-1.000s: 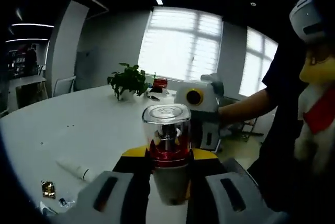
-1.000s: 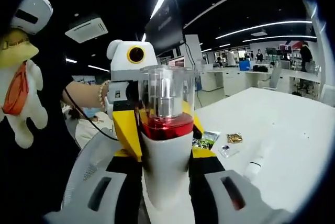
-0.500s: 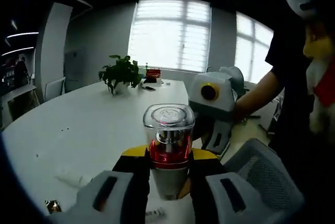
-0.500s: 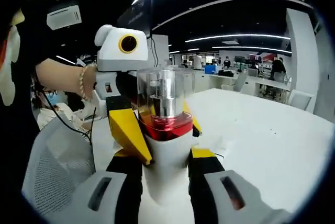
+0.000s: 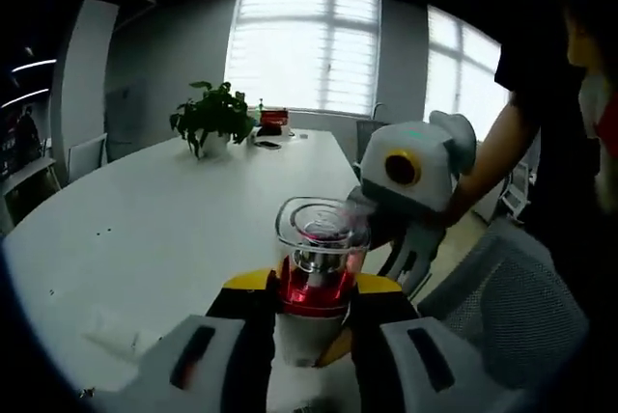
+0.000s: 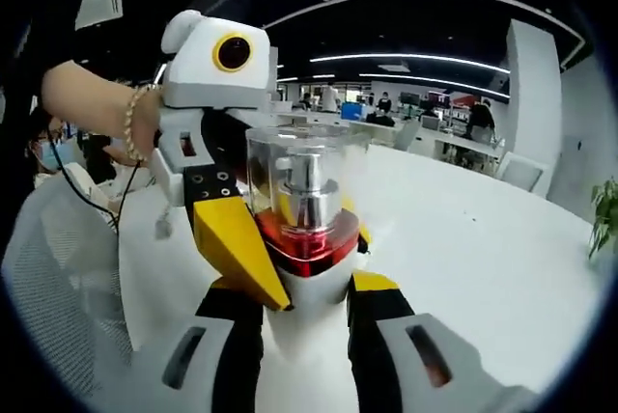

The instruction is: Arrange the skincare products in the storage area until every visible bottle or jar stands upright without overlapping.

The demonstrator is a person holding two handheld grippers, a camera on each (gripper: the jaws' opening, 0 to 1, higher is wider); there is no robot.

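Note:
A skincare bottle (image 5: 314,278) with a clear square cap, a silver pump, a red band and a white body is held above the table. My left gripper (image 5: 314,336) is shut on its white body. In the right gripper view the same bottle (image 6: 304,230) stands between the jaws of my right gripper (image 6: 304,336), which is also shut on the body. The right gripper (image 5: 415,167) comes in from the right, just behind the bottle. The left gripper (image 6: 217,56) faces the right one, and its yellow jaw lies against the bottle's red band.
A large white table (image 5: 145,230) stretches away under the bottle, with a potted plant (image 5: 208,119) at its far end. A blurred white tube (image 5: 111,341) lies near the front left. A grey mesh chair (image 5: 512,316) stands to the right. A person's arm (image 5: 492,172) holds the right gripper.
Both views have swung with the hands and the background has shifted. The bottle stays gripped by both grippers. The left gripper view now looks down onto the cap's top more.

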